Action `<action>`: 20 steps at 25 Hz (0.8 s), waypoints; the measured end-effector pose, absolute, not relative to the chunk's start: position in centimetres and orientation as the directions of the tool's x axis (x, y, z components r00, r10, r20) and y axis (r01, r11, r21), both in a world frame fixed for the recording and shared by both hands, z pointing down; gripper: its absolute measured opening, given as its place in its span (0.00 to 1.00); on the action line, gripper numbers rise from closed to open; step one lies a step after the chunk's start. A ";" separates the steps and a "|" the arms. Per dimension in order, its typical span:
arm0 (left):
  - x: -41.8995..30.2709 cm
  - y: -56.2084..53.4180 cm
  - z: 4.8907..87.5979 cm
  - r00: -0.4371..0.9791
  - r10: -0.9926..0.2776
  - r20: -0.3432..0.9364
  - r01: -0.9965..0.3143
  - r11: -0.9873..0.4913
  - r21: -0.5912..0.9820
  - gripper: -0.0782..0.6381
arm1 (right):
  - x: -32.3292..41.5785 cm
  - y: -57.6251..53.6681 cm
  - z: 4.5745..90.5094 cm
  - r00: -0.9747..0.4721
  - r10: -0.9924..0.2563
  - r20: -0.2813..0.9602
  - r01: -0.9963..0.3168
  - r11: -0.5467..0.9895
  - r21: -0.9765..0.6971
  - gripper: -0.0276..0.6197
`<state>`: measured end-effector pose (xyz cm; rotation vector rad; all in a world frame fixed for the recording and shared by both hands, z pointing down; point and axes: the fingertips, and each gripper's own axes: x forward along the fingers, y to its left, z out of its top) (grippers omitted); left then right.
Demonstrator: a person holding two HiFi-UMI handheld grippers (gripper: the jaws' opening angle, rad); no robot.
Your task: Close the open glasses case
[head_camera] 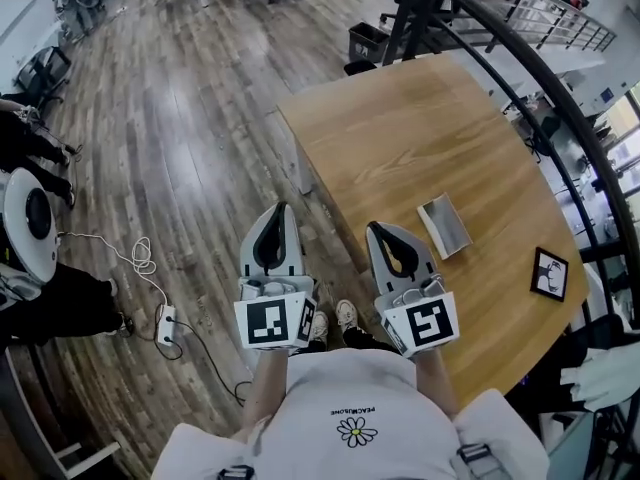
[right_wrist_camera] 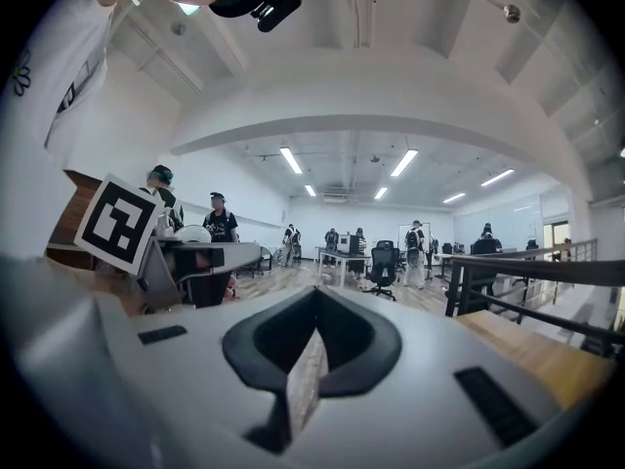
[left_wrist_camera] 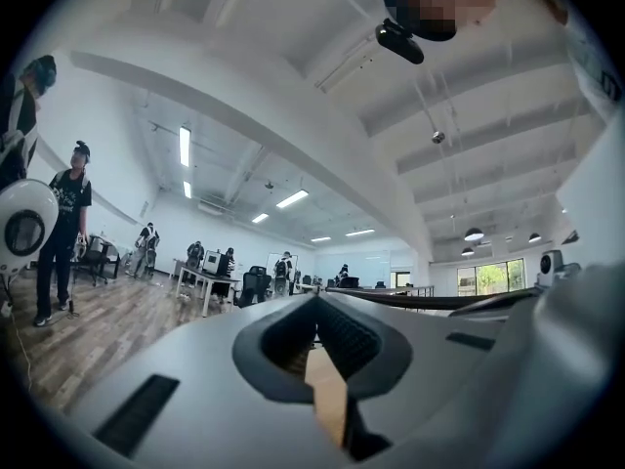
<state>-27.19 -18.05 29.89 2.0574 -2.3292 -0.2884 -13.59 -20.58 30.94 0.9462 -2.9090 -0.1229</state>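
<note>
On the wooden table, toward its near right part, the open glasses case lies flat: a small grey hinged shell, spread open, with its inside facing up. Whether glasses lie in it is too small to tell. In the head view it sits at about three o'clock from the tip of the right gripper, near it but apart. A small black-framed object rests at about four o'clock from the case, by the table edge. The left gripper hangs over the wood floor, off the table's near left side, at nine o'clock from the right one. Both tools are held close to the person's body and point away from it. Each gripper's own view shows its jaws pressed together with nothing between them. The case looks light and stiff, probably a hard shell with a sprung hinge, so it may skate on the smooth wood when pushed. A sound hold would be one closed tip steadying the base half near the hinge while the other tips the lid's free edge over until it closes.
</note>
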 end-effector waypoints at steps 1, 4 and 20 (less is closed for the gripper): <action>-27.4 -18.3 29.5 -0.131 -0.984 -0.117 -0.982 0.113 0.148 0.13 | -13.6 -20.8 30.9 -0.805 -0.591 0.051 -0.584 0.805 0.104 0.06; -27.0 -18.7 29.0 -0.111 -0.985 -0.134 -0.986 0.093 0.138 0.13 | -13.3 -21.3 31.3 -0.794 -0.606 0.053 -0.599 0.794 0.105 0.06; -19.6 -22.2 28.0 0.132 -0.975 -0.181 -0.988 -0.143 0.050 0.13 | -3.5 -27.3 33.7 -0.621 -0.775 0.115 -0.773 0.630 0.071 0.25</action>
